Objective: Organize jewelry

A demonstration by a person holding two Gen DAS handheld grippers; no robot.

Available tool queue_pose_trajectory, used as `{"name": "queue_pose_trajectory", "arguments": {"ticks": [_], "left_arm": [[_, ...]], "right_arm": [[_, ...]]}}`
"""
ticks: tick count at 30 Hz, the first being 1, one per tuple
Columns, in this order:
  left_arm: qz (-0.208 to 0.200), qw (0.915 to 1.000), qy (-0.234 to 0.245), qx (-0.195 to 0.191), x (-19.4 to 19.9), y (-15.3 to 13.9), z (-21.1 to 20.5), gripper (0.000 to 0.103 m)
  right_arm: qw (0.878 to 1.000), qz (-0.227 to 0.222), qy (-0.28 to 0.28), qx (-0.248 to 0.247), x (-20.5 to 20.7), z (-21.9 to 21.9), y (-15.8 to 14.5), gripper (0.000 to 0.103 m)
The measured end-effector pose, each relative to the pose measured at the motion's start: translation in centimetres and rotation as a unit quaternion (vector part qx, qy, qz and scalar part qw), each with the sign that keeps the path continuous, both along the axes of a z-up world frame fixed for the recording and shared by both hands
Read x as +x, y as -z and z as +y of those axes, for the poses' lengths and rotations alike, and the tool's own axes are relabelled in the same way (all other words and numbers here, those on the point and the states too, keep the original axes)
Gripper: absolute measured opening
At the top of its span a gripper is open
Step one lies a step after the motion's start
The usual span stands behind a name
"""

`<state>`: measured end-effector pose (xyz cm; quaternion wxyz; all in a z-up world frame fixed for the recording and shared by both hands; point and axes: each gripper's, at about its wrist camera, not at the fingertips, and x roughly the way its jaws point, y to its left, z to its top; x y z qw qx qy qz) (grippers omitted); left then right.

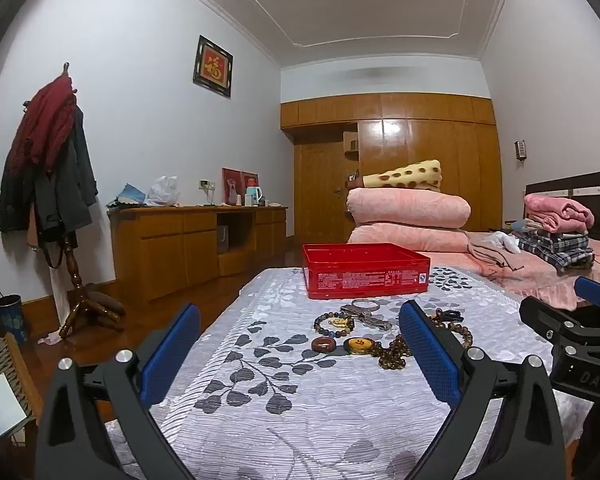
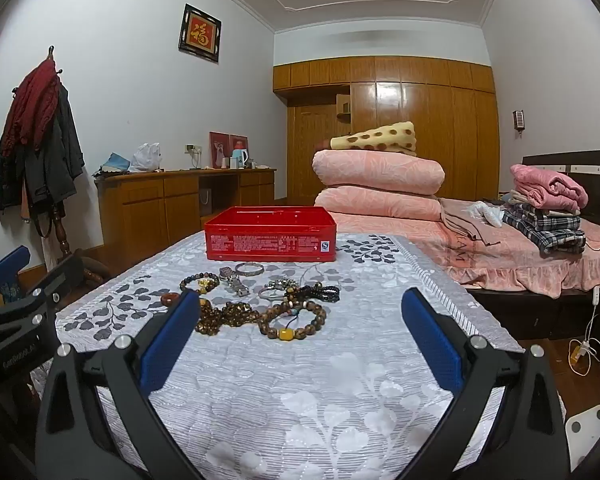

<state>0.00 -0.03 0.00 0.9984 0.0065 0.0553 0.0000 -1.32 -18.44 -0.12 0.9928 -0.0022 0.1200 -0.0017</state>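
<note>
The jewelry lies in a loose cluster on the desk (image 2: 340,380), which is covered by a grey quilted cloth with a leaf pattern, just on the near side of an open red tin box (image 2: 270,236). Seen from the right wrist, the pile sits at about 11 o'clock from the right tool (image 2: 300,336); seen from the left wrist, it sits at about 1 o'clock from the left tool (image 1: 300,352). Both tools have their blue pads spread wide with nothing between them, and both hover short of the pile.

Nearest the right tool is a wooden bead bracelet with a yellow bead (image 2: 298,320), touching a long coiled strand of brown beads (image 2: 224,316). These look light and floppy: strung beads should sag and swing, and round polished beads may roll out of a pinch. Gripping across two or three beads at the bracelet's rim, with one pad inside the loop, seems safest.

At 12 o'clock of the pile lies a silver bangle (image 2: 250,268), rigid and smooth, likely slippery on its rim, so a pinch across its band should suit. Beside it a metal watch (image 2: 236,282) looks heavier with a jointed strap; taking it at the case seems better. The reddish-brown ring (image 1: 323,345) and gold disc pendant (image 1: 357,346) are small, hard and flat, and probably tricky to lift off soft cloth. The strands touch each other and may drag neighbours along.
</note>
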Motion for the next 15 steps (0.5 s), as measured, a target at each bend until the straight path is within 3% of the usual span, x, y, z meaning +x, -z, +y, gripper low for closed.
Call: {"name": "queue_pose_trajectory", "arguments": {"ticks": [15], "left_arm": [[0.002,1.0,0.001,-0.002,0.0,-0.01,0.03,0.097]], "right_arm": [[1.0,0.0,0.0,0.0,0.12,0.08,0.04,0.098]]}}
